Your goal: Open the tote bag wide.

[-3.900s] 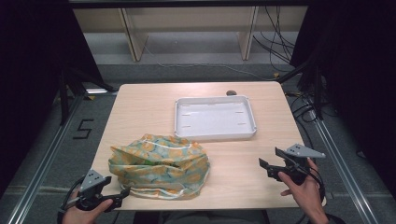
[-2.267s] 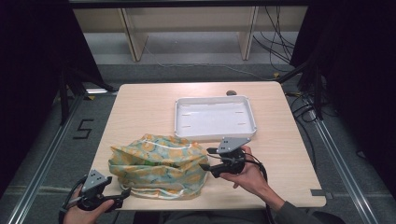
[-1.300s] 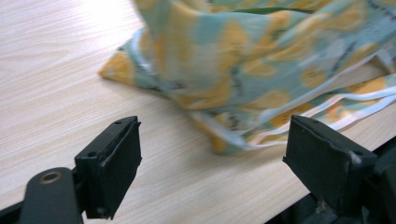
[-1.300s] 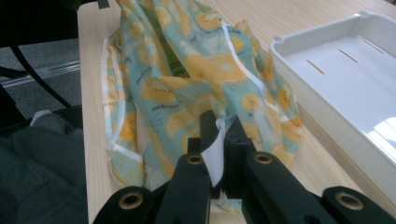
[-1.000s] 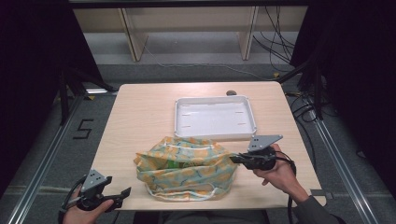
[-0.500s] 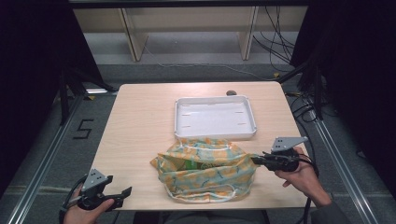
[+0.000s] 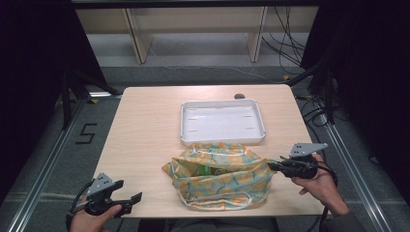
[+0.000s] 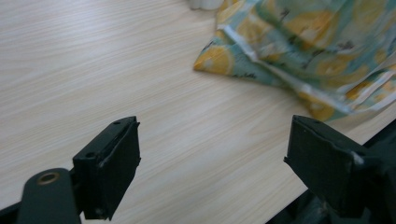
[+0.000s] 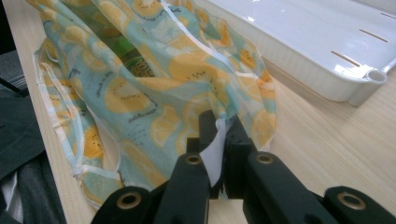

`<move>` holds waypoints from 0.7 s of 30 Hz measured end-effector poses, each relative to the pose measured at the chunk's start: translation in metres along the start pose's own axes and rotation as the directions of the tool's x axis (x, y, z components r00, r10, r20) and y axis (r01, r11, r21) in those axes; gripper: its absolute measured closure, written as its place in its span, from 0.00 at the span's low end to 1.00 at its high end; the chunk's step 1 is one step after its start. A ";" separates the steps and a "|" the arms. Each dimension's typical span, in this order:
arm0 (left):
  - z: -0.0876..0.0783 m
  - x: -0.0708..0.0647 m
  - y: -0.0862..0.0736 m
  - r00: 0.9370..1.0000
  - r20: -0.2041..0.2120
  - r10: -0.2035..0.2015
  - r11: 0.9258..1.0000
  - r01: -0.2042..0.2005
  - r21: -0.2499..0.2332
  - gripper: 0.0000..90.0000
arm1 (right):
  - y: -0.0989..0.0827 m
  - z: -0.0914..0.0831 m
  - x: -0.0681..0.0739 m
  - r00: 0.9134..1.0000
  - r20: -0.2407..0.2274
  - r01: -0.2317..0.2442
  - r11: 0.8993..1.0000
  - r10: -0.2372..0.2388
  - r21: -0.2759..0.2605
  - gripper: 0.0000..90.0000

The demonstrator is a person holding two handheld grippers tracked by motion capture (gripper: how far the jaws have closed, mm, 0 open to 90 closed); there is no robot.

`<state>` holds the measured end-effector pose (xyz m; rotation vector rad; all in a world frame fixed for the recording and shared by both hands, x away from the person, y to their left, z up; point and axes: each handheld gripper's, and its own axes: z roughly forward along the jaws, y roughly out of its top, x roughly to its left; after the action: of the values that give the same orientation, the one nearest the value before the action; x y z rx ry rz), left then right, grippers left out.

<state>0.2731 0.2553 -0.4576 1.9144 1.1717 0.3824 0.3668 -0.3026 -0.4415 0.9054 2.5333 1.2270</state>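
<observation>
Thin, softly sheened lemon-print cloth bag [image 7: 220,179] lies on matt pale wood-grain table [image 7: 145,125] beside glossy white plastic tray [image 7: 222,121].

High view overhead, facing forward-down; gripper views close, low; all share bag [image 7: 220,179].

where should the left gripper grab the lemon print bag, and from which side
Judging by how it lies, take the bag at its left corner, which lies flat and pointed on the table, nearest the open left gripper. Come in low from the left, one jaw slid under the fabric. The right gripper already pinches the opposite edge, so the two grips could likely spread the bag.
</observation>
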 end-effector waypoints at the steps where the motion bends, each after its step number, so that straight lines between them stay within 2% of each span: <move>1: 0.002 -0.003 0.002 1.000 0.015 0.000 1.000 0.000 -0.011 0.18 | 0.000 0.000 -0.001 1.000 0.002 0.010 1.000 -0.010 0.002 0.99; 2: 0.005 -0.008 0.006 0.999 0.040 -0.012 1.000 0.013 -0.023 0.18 | 0.000 0.000 -0.002 1.000 0.003 0.024 1.000 -0.024 0.006 0.99; 4: 0.009 -0.018 0.013 0.996 0.091 0.002 0.999 0.001 -0.035 0.18 | 0.000 0.001 -0.002 1.000 0.008 0.017 1.000 -0.017 0.000 0.96; 5: 0.011 -0.023 0.016 0.994 0.107 0.014 0.999 -0.010 -0.038 0.18 | 0.000 0.001 -0.002 1.000 0.008 0.017 1.000 -0.017 0.000 0.96; 6: 0.015 -0.030 0.019 0.990 0.133 0.037 0.998 -0.030 -0.053 0.18 | 0.000 0.001 -0.002 1.000 0.005 0.015 1.000 -0.015 0.003 0.93; 7: 0.018 -0.037 0.023 0.987 0.150 0.062 0.997 -0.056 -0.048 0.18 | 0.000 0.001 -0.002 1.000 0.002 0.014 1.000 -0.014 0.007 0.90; 8: 0.021 -0.046 0.028 0.980 0.183 0.081 0.996 -0.074 -0.049 0.19 | 0.000 0.001 -0.001 1.000 0.014 0.021 1.000 -0.021 0.000 0.84; 9: 0.024 -0.050 0.032 0.970 0.227 0.085 0.996 -0.075 -0.052 0.19 | 0.000 0.001 -0.001 1.000 0.014 0.021 1.000 -0.021 0.000 0.84; 10: 0.029 -0.059 0.038 0.957 0.282 0.063 0.997 -0.048 -0.061 0.19 | 0.000 0.000 0.001 1.000 0.010 0.018 1.000 -0.018 -0.002 0.81; 11: 0.031 -0.065 0.042 0.951 0.300 0.076 0.997 -0.062 -0.055 0.19 | 0.002 0.000 0.003 1.000 0.013 0.023 1.000 -0.023 -0.013 0.75; 13: 0.040 -0.080 0.052 0.942 0.306 0.136 0.991 -0.126 -0.055 0.20 | 0.006 -0.001 0.006 0.999 0.009 0.032 0.999 -0.032 -0.037 0.68; 14: 0.045 -0.089 0.056 0.941 0.301 0.154 0.988 -0.142 -0.062 0.20 | 0.010 -0.001 0.011 0.999 -0.006 0.043 0.997 -0.043 -0.066 0.62; 15: 0.048 -0.091 0.059 0.933 0.310 0.180 0.984 -0.170 -0.058 0.20 | 0.010 -0.001 0.011 0.999 -0.006 0.043 0.997 -0.043 -0.066 0.62; 17: 0.054 -0.101 0.064 0.929 0.293 0.224 0.975 -0.215 -0.064 0.17 | 0.012 -0.002 0.015 0.999 -0.017 0.030 0.996 -0.031 -0.087 0.58; 18: 0.057 -0.104 0.065 0.924 0.274 0.266 0.964 -0.256 -0.073 0.17 | 0.013 -0.002 0.015 0.999 -0.025 0.046 0.994 -0.049 -0.099 0.58; 19: 0.058 -0.107 0.067 0.918 0.269 0.290 0.957 -0.286 -0.055 0.18 | 0.013 -0.001 0.017 0.999 -0.028 0.042 0.994 -0.045 -0.102 0.58; 20: 0.061 -0.110 0.068 0.916 0.265 0.300 0.954 -0.294 -0.063 0.18 | 0.015 0.000 0.020 0.999 -0.033 0.034 0.994 -0.038 -0.100 0.57; 21: 0.063 -0.113 0.069 0.914 0.270 0.302 0.953 -0.297 -0.062 0.18 | 0.016 0.002 0.020 0.998 -0.024 0.056 0.992 -0.059 -0.113 0.56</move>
<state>0.2940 0.1144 -0.4238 2.0573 0.6900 0.2741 0.3585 -0.2821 -0.4285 0.7908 2.4640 1.3572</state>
